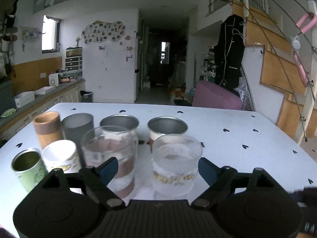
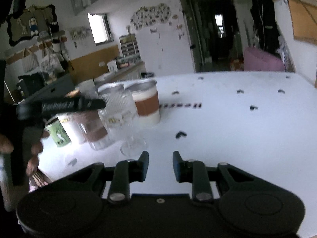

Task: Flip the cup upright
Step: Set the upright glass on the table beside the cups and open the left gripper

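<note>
L gripper [image 1: 158, 168] fingers spread round ribbed clear glass cup [image 1: 176, 164], upright; R gripper [image 2: 160, 165] open, empty.

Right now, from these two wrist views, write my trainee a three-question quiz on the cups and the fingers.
1. True or false: the left gripper is shut on the ribbed glass cup.
2. Which cup stands at the far left of the front row in the left wrist view? A) green printed cup B) tan cardboard cup C) dark grey cup
3. Fill in: the white tablecloth is printed with small black ____.

Key: 1 false, its fingers stand wide apart on either side of the glass without touching it. 2 A. 3 hearts.
</note>
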Tool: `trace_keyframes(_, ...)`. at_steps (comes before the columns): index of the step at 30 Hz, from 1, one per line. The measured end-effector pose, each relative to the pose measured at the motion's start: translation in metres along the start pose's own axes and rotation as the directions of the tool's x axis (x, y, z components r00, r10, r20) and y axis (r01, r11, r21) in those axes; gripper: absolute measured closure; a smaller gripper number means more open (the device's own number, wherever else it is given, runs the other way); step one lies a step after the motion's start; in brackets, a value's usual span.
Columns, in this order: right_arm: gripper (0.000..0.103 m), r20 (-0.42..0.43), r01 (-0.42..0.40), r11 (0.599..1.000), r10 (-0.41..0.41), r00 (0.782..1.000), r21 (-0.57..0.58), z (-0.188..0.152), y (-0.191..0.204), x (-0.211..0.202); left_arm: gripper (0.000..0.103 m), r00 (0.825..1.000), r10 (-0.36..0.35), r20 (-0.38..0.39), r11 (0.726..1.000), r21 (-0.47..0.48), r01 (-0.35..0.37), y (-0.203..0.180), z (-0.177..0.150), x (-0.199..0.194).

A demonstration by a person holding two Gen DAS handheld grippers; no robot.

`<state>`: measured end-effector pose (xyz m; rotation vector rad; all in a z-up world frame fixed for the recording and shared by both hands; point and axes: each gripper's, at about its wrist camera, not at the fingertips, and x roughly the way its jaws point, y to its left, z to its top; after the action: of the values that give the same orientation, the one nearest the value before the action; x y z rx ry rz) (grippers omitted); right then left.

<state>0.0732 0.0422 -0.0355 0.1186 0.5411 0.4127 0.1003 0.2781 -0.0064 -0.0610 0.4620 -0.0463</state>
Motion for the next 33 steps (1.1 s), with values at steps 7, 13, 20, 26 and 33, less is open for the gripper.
trace_keyframes(7, 0.066, 0.048, 0.051, 0.999, -0.05, 0.998, -0.016, 0.005, 0.006, -0.009, 0.008, 0.999, 0.036, 0.016, 0.999, -0.023, -0.036, 0.018, -0.013, -0.032)
trace_keyframes(13, 0.048, 0.083, 0.087, 0.995, -0.084, 0.993, -0.043, 0.006, 0.013, -0.019, 0.0, 0.998, 0.053, 0.034, 0.998, -0.043, -0.051, 0.026, -0.024, -0.052)
trace_keyframes(20, 0.023, 0.105, 0.136, 0.988, -0.129, 0.986, -0.071, 0.003, 0.018, -0.029, 0.0, 0.998, 0.056, 0.026, 0.998, -0.042, -0.054, 0.026, -0.033, -0.061)
trace_keyframes(26, 0.003, 0.136, 0.176, 0.981, -0.165, 0.977, -0.08, 0.001, 0.021, -0.038, 0.0, 0.999, 0.036, 0.001, 0.999, -0.024, -0.036, 0.021, -0.041, -0.064)
trace_keyframes(33, 0.0, 0.139, 0.201, 0.976, -0.188, 0.972, -0.086, -0.001, 0.023, -0.039, 0.0, 0.999, 0.035, 0.005, 0.999, -0.019, -0.035, 0.018, -0.042, -0.067)
